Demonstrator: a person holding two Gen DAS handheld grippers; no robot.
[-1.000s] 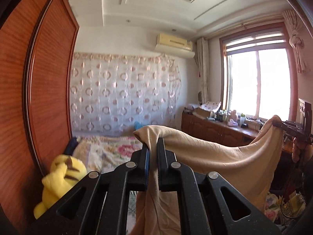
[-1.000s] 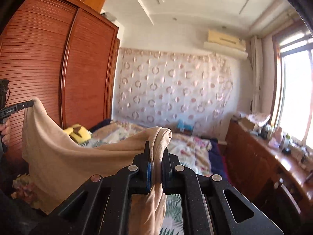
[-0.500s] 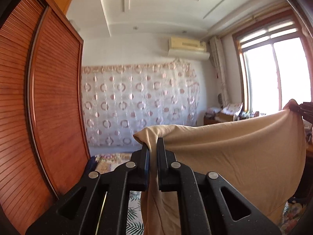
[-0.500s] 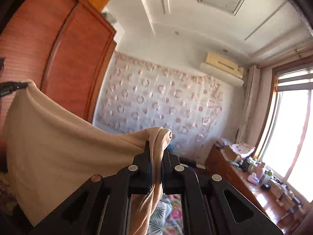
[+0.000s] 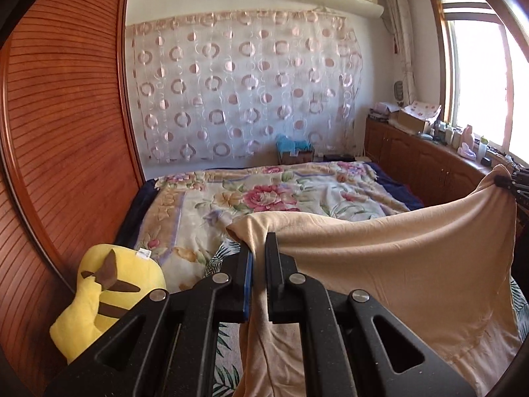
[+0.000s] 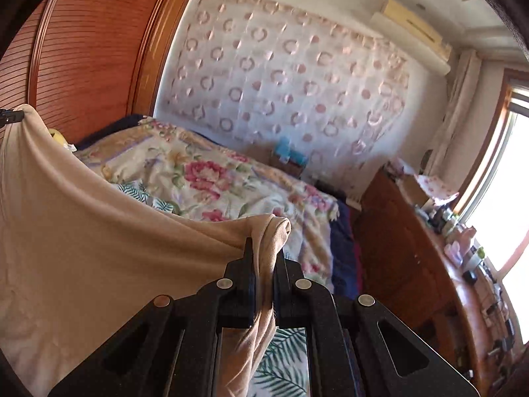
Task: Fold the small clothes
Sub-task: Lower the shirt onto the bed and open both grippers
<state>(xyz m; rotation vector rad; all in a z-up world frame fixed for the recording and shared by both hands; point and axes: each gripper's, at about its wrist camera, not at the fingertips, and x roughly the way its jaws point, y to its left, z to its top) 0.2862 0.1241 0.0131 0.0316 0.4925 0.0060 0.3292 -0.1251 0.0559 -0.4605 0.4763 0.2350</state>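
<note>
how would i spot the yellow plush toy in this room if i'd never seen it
Start at the big reddish wooden wardrobe and follow it down to the near corner of the bed with the flowered cover. The yellow plush toy sits there against the wardrobe. It is the only bright yellow thing, with brown ear tips.

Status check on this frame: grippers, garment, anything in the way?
Left gripper and right gripper both shut on beige garment, stretched between them above floral bedspread. Yellow plush off to the side; nothing blocking.

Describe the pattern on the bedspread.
Floral: pink roses and green leaves on cream bedspread, clearest in the left wrist view.
</note>
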